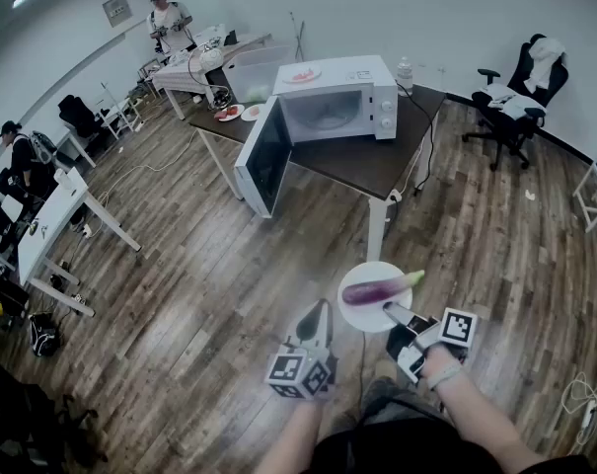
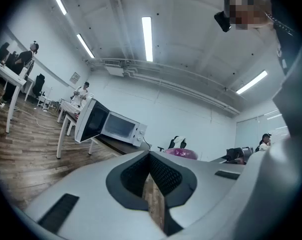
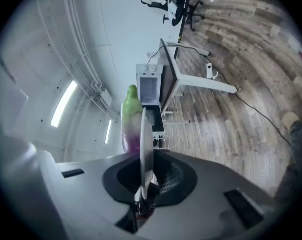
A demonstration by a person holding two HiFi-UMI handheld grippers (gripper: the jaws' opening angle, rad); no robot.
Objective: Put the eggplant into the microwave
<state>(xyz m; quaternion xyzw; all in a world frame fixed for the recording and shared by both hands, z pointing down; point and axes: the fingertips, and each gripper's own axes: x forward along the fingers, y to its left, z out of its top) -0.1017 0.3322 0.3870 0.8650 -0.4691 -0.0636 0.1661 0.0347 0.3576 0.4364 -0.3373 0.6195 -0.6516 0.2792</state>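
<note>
Wood-plank floor [image 1: 209,265] below: you hold both grippers level. Your right gripper [image 1: 393,313] pinches the thin round white plate [image 1: 358,314] by its rim, glossy purple eggplant [image 1: 375,289] on it; left gripper [image 1: 320,307] jaws pressed together, empty.

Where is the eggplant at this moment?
In the head view the eggplant lies on a white plate that the right hand-held gripper holds, low and right of centre, far from the open microwave.
</note>
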